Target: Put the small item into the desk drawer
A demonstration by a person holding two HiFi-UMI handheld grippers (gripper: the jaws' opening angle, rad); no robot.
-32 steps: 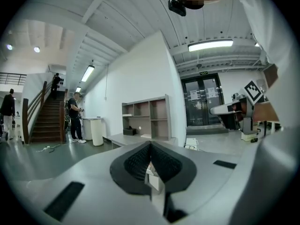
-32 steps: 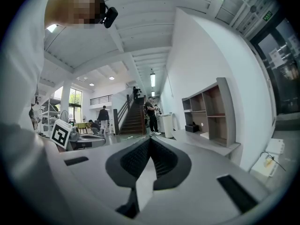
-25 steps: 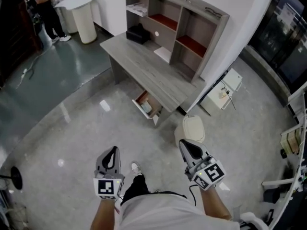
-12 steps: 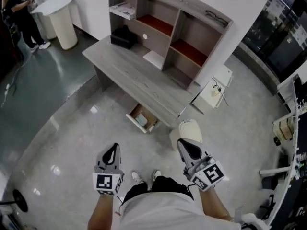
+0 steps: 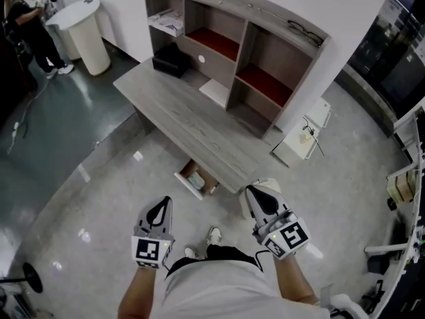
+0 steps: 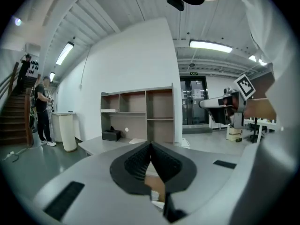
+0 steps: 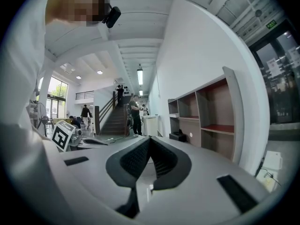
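**A:** What's in the head view?

**B:** The left claw and right claw are both held out low over the floor, jaws together. The open drawer lies just ahead of the left claw, under the near edge of the worktop. A cream seat is right at the right claw's tip.

**A:** And the left gripper view?

**B:** The tips meet, with nothing pinched between them. A brown patch with something pale shows through the lower slit. I can't tell whether that's the small item. The shelf unit stands straight ahead of the claw.

**A:** Right gripper view?

**B:** That claw is also closed and empty. The shelf unit is ahead to its right, and a staircase is far ahead to its left.
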